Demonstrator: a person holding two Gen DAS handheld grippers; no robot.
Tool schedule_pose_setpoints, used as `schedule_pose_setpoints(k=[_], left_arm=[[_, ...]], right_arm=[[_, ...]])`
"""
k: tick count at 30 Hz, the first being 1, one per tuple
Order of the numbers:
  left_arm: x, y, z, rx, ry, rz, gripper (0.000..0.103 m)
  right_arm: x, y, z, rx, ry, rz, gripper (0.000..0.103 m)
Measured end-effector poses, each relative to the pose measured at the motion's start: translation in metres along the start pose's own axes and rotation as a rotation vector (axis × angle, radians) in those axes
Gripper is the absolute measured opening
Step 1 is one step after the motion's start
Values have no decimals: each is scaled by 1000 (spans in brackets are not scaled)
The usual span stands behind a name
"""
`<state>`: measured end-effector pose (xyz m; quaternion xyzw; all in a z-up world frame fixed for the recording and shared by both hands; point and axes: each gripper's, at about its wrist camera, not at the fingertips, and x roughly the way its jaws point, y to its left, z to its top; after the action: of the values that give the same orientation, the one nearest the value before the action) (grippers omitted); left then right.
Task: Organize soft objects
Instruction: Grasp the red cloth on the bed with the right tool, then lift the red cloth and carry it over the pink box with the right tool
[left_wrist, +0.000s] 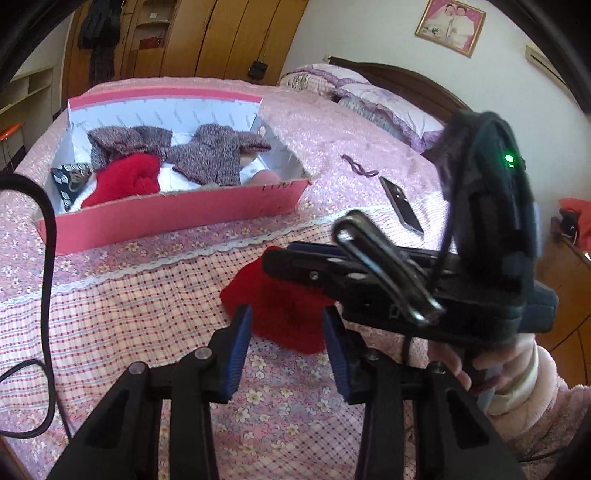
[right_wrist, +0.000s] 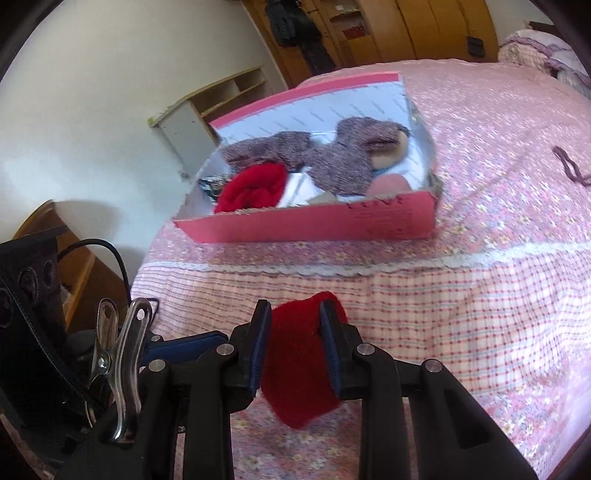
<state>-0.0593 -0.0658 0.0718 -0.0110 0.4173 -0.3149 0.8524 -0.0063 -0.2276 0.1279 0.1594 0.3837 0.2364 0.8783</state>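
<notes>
On the bed stands a pink cardboard box (left_wrist: 173, 218) (right_wrist: 314, 221). It holds two grey knit pieces (left_wrist: 218, 155) (right_wrist: 340, 162), a red knit piece (left_wrist: 125, 181) (right_wrist: 255, 184) and other soft items. My right gripper (right_wrist: 295, 317) (left_wrist: 280, 266) is shut on another red knit piece (right_wrist: 299, 362) (left_wrist: 284, 314), which hangs just above the bedspread in front of the box. My left gripper (left_wrist: 287, 314) stands open close beside it, its blue pads (left_wrist: 238, 350) apart, and nothing is pressed between them. In the right wrist view it (right_wrist: 184, 347) shows at the lower left.
A floral and checked bedspread (left_wrist: 147, 314) covers the bed. A dark phone (left_wrist: 400, 206) and a purple string (left_wrist: 360, 168) (right_wrist: 570, 164) lie right of the box. Pillows (left_wrist: 388, 103) sit at the headboard. A black cable (left_wrist: 48, 258) hangs at the left. A pink-sleeved hand (left_wrist: 517, 387) holds the right gripper.
</notes>
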Motion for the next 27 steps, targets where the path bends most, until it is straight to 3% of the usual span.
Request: schedule_pose_setpoints(k=[6,12,17,21,27], left_arm=[[-10,0,0,26,-15,58,41],[10,18,10,-3,24,83,42],[25,26,15,-22,45,62,45],[32,29,16,-38,55,36,48],[43,30,15,-57,85,9,49]], right_arm=[[-7,6,0,-48,-8,-42,29],[-26,-22,-12,77,6,-98,29],[-36,-42,-27,226,29,-35,30],[-29,-51,-38,331,74,54,36],[-12,-55,-41,361,86,48,36]])
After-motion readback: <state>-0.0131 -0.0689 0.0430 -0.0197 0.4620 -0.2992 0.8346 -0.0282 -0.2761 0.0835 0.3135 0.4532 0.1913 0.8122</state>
